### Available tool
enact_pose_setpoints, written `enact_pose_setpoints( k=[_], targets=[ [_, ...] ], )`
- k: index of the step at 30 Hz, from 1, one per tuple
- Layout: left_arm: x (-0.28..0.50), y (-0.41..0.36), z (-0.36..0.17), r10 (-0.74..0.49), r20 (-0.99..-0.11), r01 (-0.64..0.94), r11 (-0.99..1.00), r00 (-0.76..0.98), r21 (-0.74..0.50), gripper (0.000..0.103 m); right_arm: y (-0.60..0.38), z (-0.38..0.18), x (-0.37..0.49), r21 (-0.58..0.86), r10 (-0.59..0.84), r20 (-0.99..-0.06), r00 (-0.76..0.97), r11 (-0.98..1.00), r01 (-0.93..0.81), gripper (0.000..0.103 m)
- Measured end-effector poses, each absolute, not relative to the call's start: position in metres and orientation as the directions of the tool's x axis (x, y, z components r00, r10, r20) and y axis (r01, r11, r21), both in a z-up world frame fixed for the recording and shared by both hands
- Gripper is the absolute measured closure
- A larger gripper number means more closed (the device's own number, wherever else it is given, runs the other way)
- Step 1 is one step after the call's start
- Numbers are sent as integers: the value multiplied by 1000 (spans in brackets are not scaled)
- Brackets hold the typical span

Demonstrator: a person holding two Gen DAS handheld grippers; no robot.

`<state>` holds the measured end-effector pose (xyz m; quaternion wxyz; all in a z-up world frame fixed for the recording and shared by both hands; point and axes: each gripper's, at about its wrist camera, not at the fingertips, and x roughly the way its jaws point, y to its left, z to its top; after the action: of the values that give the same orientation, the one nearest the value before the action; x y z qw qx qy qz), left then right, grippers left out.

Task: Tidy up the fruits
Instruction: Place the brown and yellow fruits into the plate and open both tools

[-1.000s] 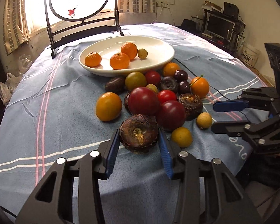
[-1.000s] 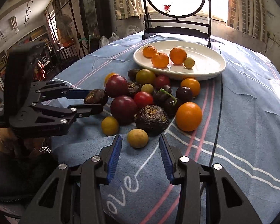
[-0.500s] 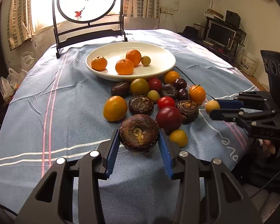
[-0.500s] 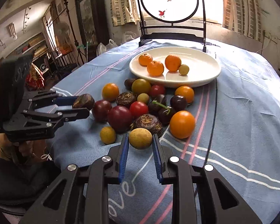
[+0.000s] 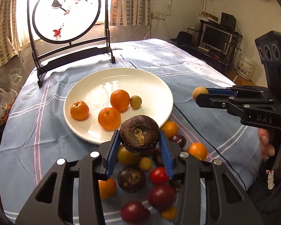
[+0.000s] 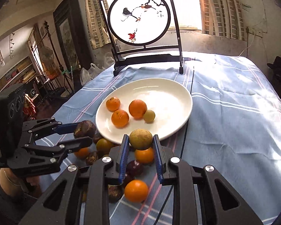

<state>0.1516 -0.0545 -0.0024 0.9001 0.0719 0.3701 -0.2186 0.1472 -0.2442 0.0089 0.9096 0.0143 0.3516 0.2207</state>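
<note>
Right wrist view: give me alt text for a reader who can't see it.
The right gripper holds a small tan round fruit near the white plate, which carries three oranges and one small tan fruit. At left, the left gripper holds a dark brown fruit.

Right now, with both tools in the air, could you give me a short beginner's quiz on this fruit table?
1. True or false: the white plate holds four fruits.
2. Which gripper holds the dark brown fruit? A) left gripper B) right gripper
3. Fill in: the right gripper's fingers clamp a small ____ fruit.

Key: 1 true; 2 A; 3 yellow-tan.
</note>
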Motion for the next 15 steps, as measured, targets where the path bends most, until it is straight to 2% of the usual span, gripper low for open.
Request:
enact_pose_setpoints(
  k=[5,6,7,8,11,15],
  targets=[
    [204,-73,-21,-321,-761,434,899,564,-58,60,-233,4,194,156,368,-659,656,920,-359,74],
    [212,-74,-25,-302,-774,418,907,557,-54,58,-232,1,204,153,358,-670,650,924,-351,70],
    [217,-71,-27,-289,-781,395,917,554,-59,51,-230,-3,210,135,330,-684,651,934,-332,54],
    [219,-66,-27,-290,-781,373,924,553,-79,44,-231,-5,212,124,306,-685,660,943,-309,50],
    [202,-49,-16,-332,-749,358,924,573,-135,41,-238,-6,199,145,314,-675,667,944,-297,50],
    [153,-40,-3,-328,-716,402,913,616,-71,37,-251,-11,164,150,324,-671,667,940,-306,50]
  ],
)
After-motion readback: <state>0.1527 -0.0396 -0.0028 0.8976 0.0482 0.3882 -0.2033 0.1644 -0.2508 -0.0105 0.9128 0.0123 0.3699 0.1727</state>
